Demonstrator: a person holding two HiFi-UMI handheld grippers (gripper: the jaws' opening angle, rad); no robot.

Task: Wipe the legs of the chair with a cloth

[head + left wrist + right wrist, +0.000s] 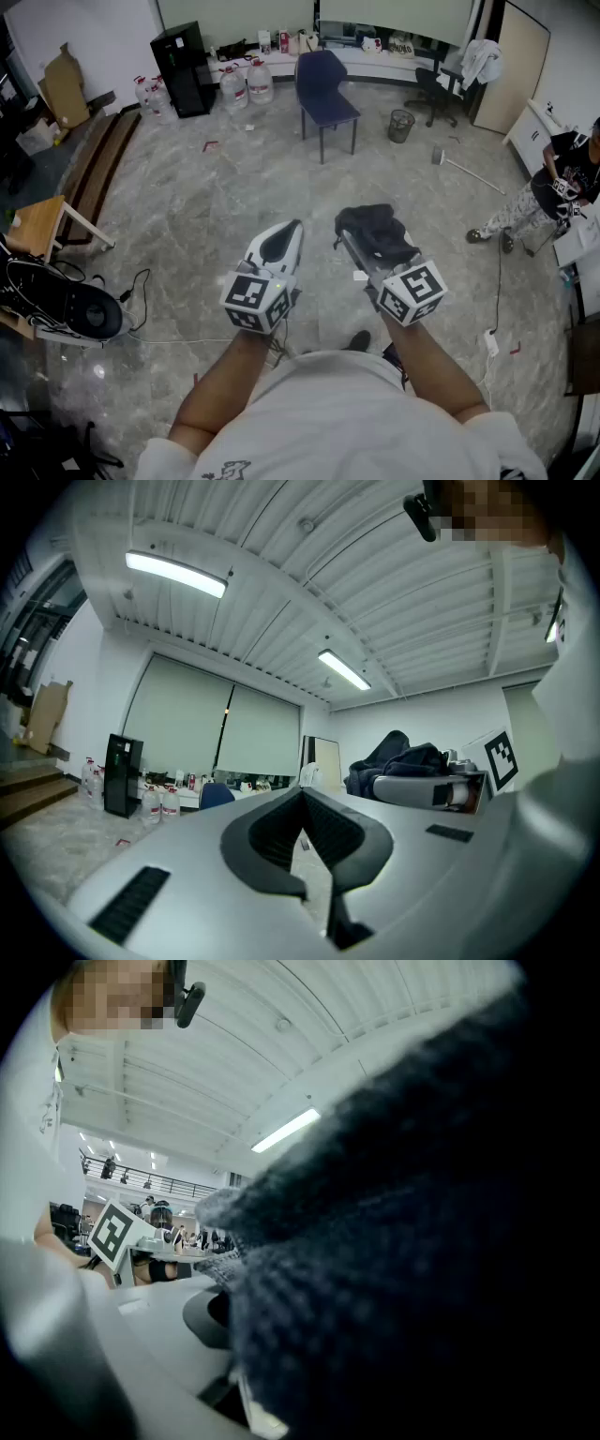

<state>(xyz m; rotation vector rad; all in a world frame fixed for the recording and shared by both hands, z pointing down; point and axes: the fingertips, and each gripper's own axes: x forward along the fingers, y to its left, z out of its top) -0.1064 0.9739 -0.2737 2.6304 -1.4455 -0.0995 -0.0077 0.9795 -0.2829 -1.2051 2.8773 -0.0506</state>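
Between the jaws of the right tool (356,246) sits a bunched dark cloth (377,230), clamped firm; the left tool (284,236) is closed on nothing. Well ahead across the floor (206,206) stands the blue chair (325,94). Best to walk close, crouch, and keep a fold of cloth proud of the jaws so fabric alone rubs each leg.

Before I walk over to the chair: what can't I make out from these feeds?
Head view: the chair legs are too small to judge dirt.
Right gripper view: the cloth in the right gripper blankets the lens; chair unseen.
Left gripper view: the left gripper itself hides the chair below its backrest.
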